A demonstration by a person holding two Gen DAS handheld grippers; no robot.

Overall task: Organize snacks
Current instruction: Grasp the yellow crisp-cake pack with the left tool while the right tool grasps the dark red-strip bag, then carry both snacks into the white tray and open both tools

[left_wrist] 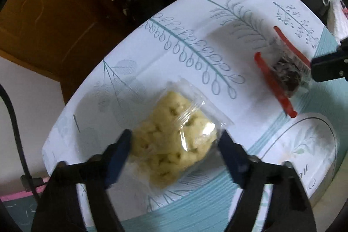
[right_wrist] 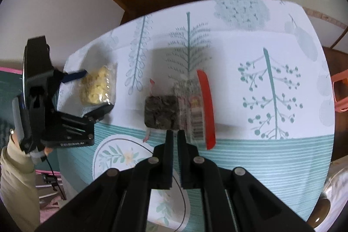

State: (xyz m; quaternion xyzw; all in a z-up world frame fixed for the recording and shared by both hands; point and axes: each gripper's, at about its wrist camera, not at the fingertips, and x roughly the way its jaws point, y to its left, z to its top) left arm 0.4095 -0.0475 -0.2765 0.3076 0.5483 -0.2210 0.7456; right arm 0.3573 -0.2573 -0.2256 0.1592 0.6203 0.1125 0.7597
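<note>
Black left gripper (left_wrist: 174, 145) straddles a clear packet of yellow puffed snack (left_wrist: 174, 140) on the leaf-patterned counter (left_wrist: 184, 21), jaws apart at its sides, contact unclear. Further right, the right gripper (right_wrist: 175, 134), jaws nearly together, sits at the near edge of a red-edged dark snack packet (right_wrist: 178, 108), apparently gripping nothing.

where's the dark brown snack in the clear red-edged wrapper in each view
Left wrist view: the dark brown snack in the clear red-edged wrapper lies at upper right, beside the right gripper at the frame edge.
Right wrist view: it lies at centre, just beyond that gripper's tips.
Shared landmark: the pale yellow puffed snack in a clear wrapper, between the left gripper's fingers.
</note>
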